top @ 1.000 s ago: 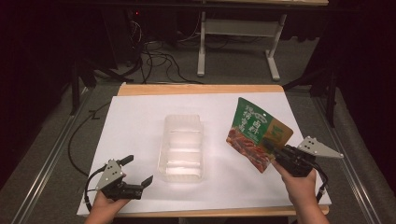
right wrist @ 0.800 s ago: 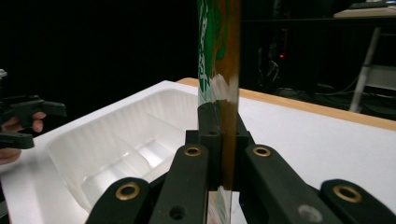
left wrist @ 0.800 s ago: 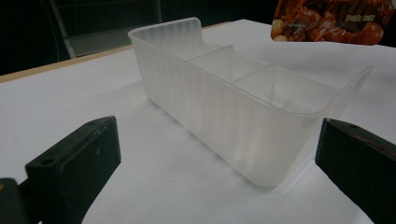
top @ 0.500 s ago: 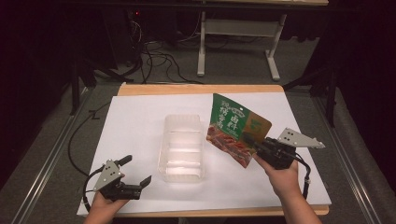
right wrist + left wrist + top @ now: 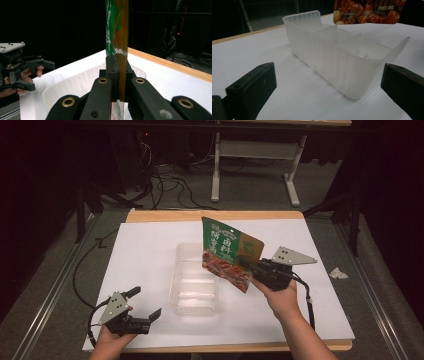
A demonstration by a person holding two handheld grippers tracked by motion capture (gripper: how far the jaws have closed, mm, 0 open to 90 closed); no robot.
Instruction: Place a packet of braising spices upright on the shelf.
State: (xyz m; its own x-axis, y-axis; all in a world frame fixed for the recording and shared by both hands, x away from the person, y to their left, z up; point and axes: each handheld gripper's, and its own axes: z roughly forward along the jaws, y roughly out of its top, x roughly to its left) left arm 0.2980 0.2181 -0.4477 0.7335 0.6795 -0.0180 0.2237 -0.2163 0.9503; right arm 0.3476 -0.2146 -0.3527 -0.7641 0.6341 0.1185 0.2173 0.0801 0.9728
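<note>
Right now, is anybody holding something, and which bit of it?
Yes. The right hand-held gripper is shut on the green snack packet, pinching its lower right edge. The left hand-held gripper is open and holds nothing.

Packet above tray's right edge; tray on table

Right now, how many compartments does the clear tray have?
3, in a row down the tray: one at the far end, one in the middle, one nearest the left tongs. The snack bag overlaps its far right edge.
</note>
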